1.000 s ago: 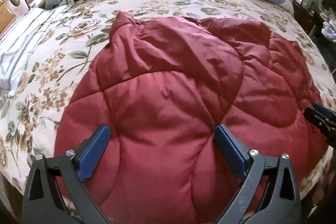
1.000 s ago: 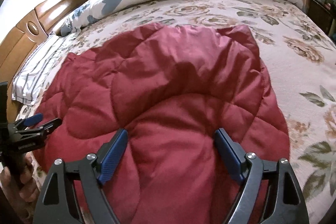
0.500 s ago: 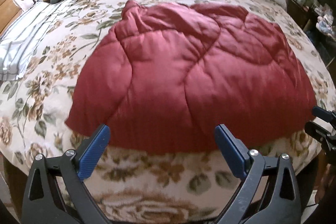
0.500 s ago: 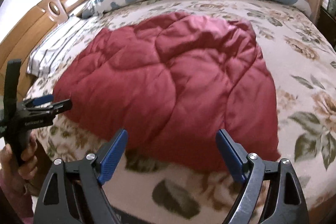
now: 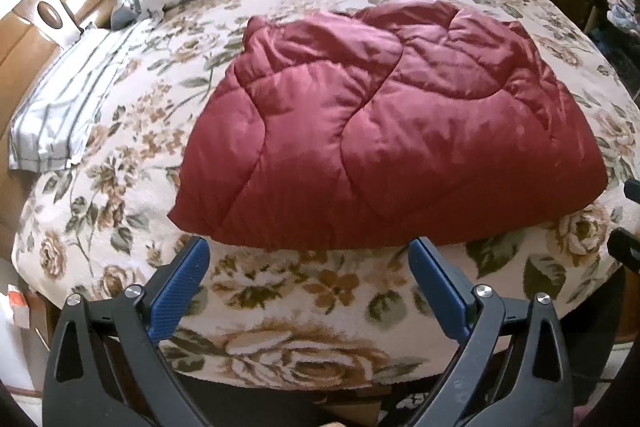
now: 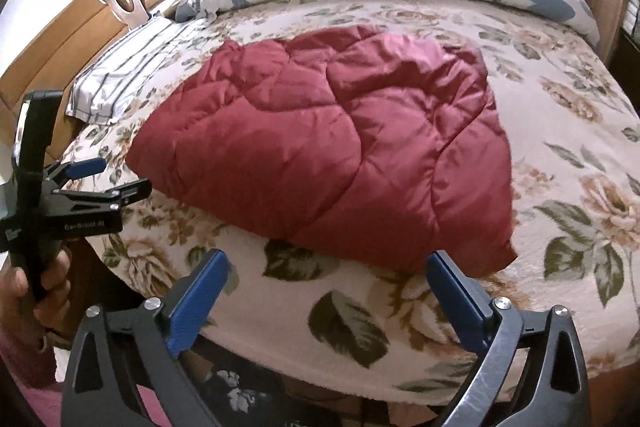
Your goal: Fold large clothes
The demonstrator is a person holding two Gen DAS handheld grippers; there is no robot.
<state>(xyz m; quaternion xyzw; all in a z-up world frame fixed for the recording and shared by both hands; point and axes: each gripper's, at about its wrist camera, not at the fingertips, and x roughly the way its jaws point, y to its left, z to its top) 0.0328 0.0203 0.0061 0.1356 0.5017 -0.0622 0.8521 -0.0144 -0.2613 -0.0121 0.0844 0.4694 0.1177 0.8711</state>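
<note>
A dark red quilted jacket lies folded on the floral bedspread, its sleeves hidden. Short of the jacket's near edge, the left gripper and right gripper hover empty, jaws wide apart; their handles are cropped.

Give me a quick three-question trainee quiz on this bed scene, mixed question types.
1. True or false: the left hand-held gripper is clamped on the red jacket.
2. What lies left of the jacket by the headboard? A) striped pillow B) laptop C) basket
3. Fill in: the right hand-held gripper is ____.

Key: 1 false, it is open and off the jacket; 2 A, striped pillow; 3 open.
</note>
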